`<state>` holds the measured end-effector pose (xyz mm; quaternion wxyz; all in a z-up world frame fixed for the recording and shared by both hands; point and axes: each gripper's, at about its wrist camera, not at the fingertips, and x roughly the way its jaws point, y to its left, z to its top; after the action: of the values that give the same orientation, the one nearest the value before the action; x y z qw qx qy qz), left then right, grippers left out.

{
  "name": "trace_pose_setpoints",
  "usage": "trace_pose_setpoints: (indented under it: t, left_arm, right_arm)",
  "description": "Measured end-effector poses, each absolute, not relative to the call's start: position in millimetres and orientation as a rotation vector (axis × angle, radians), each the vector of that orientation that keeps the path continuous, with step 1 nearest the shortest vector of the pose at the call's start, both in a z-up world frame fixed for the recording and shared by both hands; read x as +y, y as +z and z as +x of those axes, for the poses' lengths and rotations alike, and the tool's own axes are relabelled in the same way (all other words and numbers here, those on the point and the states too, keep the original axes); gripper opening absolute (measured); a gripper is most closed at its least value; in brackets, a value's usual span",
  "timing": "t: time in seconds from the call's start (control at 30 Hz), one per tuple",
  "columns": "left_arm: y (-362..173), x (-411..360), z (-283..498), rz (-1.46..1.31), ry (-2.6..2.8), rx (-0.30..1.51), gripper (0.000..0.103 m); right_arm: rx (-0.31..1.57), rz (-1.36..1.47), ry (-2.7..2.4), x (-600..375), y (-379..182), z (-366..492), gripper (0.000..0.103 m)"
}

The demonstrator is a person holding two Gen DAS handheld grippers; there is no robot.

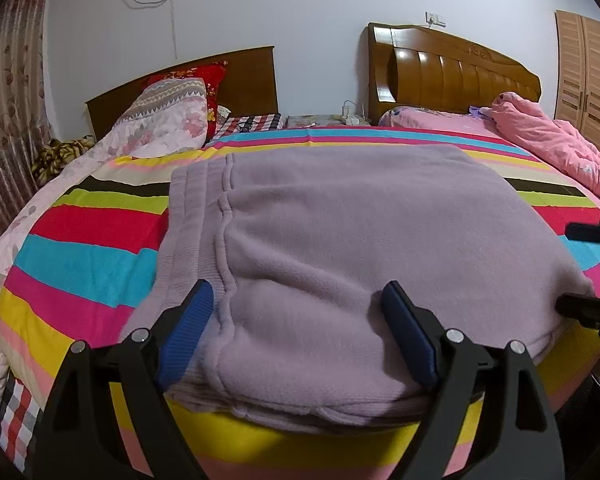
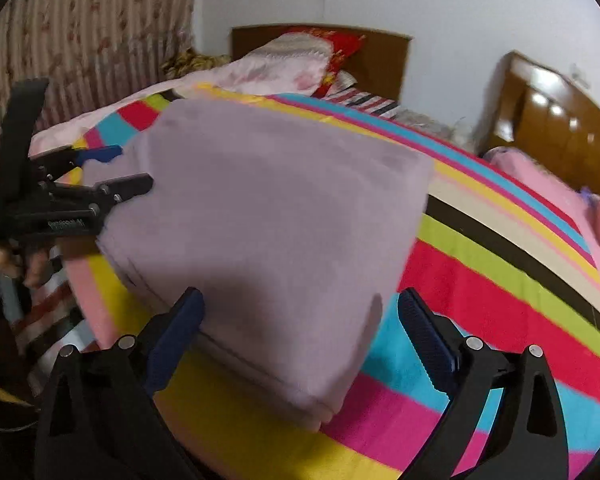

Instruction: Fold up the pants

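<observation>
The lilac fleece pants (image 1: 340, 248) lie folded into a thick rectangle on the striped bed cover (image 1: 84, 248), ribbed waistband at the left. My left gripper (image 1: 298, 300) is open, its blue pads over the pants' near edge by the waistband seam, holding nothing. In the right wrist view the pants (image 2: 268, 216) fill the middle. My right gripper (image 2: 300, 312) is open over the pants' near right corner, empty. The left gripper (image 2: 116, 168) also shows there at the left edge. The right gripper's black fingertips (image 1: 588, 232) show at the right edge of the left wrist view.
A pink quilt (image 1: 560, 148) lies on the right side of the bed and a floral quilt with pillows (image 1: 168, 116) at the left. Two wooden headboards (image 1: 452, 72) stand at the wall. A curtain (image 2: 80, 32) hangs at the left, a wardrobe (image 1: 584, 76) stands at the right.
</observation>
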<state>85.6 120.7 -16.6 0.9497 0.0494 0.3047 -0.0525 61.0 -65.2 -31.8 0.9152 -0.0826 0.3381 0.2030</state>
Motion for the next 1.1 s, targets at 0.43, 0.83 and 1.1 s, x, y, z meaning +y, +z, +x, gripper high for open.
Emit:
trace_pose_setpoints:
  t: [0.43,0.83,1.1]
  left_arm:
    - [-17,113,86,0.103,-0.072,0.622,0.087]
    - [-16,110,92,0.093,-0.043,0.645,0.089]
    - [-14,106,91,0.100,-0.001,0.649,0.091]
  right_arm:
    - [0.761,-0.020,0.440,-76,-49,78,0.098]
    - [0.759,-0.023,0.427,-82,-47,74,0.098]
    - [0.867,-0.119,0.420,-86,-47,60,0.098]
